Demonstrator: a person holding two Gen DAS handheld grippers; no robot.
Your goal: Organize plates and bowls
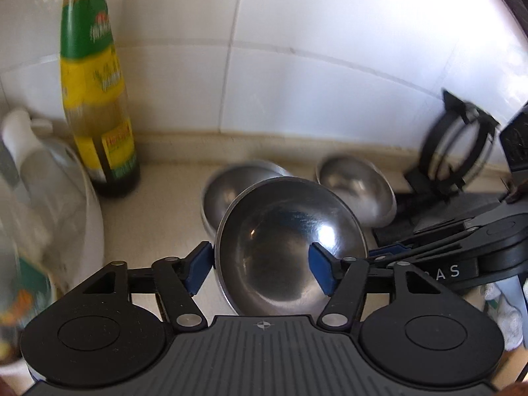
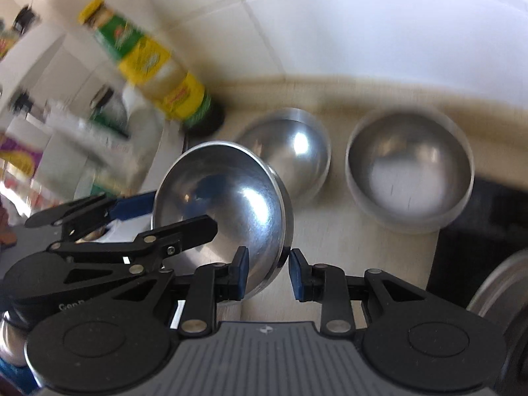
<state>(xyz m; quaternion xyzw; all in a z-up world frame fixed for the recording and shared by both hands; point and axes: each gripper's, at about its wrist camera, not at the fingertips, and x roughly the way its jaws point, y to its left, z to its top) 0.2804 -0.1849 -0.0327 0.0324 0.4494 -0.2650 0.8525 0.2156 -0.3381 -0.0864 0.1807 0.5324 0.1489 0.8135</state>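
A steel bowl [image 1: 280,247] [image 2: 224,191] hangs tilted above the beige counter [image 1: 158,217], its hollow facing the left wrist camera. My right gripper [image 2: 269,272] [image 1: 386,252] pinches the bowl's rim, one pad inside and one outside. My left gripper [image 1: 260,270] [image 2: 168,214] stands wide open at the opposite rim: one pad sits just outside the edge, the other in front of the hollow. Two more steel bowls rest upright on the counter behind, one in the middle [image 1: 227,191] [image 2: 297,151] and one to the right [image 1: 356,188] [image 2: 409,168].
A tall sauce bottle [image 1: 99,115] [image 2: 158,69] with a green and yellow label stands at the back left by the tiled wall. A white vessel [image 1: 89,217] sits at the left. A black rack [image 1: 455,145] and a dark surface [image 2: 478,231] lie at the right.
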